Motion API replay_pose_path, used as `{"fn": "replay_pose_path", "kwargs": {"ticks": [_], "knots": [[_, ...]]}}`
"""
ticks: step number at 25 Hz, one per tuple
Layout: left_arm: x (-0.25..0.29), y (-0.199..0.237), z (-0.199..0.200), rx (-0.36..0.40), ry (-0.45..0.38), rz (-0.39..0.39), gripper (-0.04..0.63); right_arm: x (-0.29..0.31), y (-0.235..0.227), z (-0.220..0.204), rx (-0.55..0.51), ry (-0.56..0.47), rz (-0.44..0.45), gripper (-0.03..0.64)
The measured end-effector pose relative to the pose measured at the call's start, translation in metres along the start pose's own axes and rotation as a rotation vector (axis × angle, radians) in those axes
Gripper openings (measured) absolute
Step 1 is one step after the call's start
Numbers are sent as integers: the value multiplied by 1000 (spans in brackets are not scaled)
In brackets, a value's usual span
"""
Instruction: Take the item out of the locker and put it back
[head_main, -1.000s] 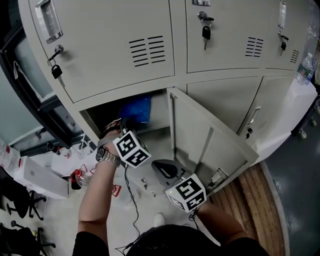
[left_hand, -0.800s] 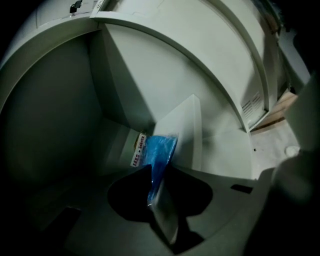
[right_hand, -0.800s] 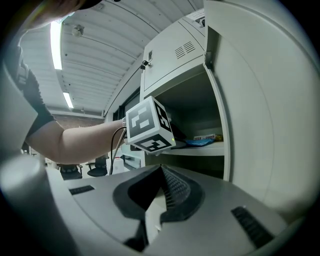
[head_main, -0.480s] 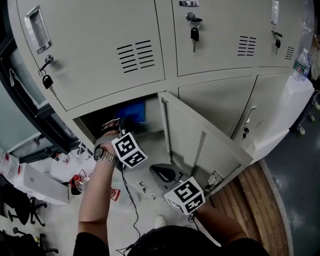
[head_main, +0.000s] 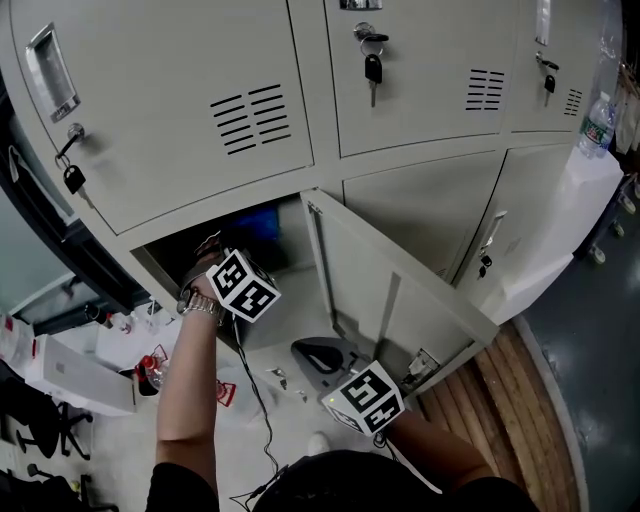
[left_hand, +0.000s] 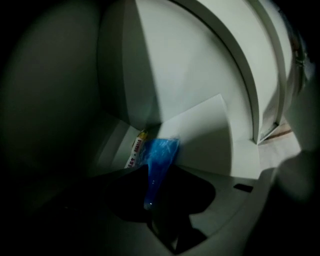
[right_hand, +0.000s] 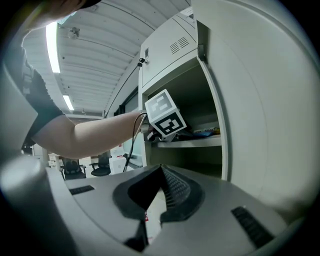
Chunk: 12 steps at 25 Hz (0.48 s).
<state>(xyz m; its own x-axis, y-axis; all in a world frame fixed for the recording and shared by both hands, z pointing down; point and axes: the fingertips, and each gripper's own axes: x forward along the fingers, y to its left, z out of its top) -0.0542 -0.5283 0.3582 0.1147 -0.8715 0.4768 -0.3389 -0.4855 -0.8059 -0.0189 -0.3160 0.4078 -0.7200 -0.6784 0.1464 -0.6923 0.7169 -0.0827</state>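
Background: a bank of grey metal lockers (head_main: 250, 110) over a pale floor, most of them shut, with keys hanging in several locks. One lower locker (head_main: 165, 250) is entered as open, its door (head_main: 400, 290) swung out to the right. Contents of the open locker: one blue plastic bag (left_hand: 160, 152), laid on the compartment's floor towards the back wall, and one small printed pack (left_hand: 134, 150) just beside it on the left; nothing else can be made out in the dark interior. The left gripper (left_hand: 154, 202) is reached into the compartment. Its jaws have just been opening and now stand wide, and the bag's thin near end is seen lying between them, apparently no longer pinched. The right gripper (right_hand: 159, 174) is held outside, near the door, with its jaws drawn together at the tips and nothing carried. Step judged in hand: the putting back, at the point of release. Next move, as judged: the left gripper is to be drawn straight out, so that the bag's tail is not dragged forward with it.
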Motion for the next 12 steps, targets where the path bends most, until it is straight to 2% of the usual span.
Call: {"fn": "replay_pose_path", "kwargs": {"ticks": [4, 12], "knots": [[10, -4, -5, -26, 28, 4, 8, -1, -1, -2, 6, 8, 2, 0], [12, -5, -2, -66, 10, -14, 3, -1, -2, -7, 9, 18, 2, 0]]}}
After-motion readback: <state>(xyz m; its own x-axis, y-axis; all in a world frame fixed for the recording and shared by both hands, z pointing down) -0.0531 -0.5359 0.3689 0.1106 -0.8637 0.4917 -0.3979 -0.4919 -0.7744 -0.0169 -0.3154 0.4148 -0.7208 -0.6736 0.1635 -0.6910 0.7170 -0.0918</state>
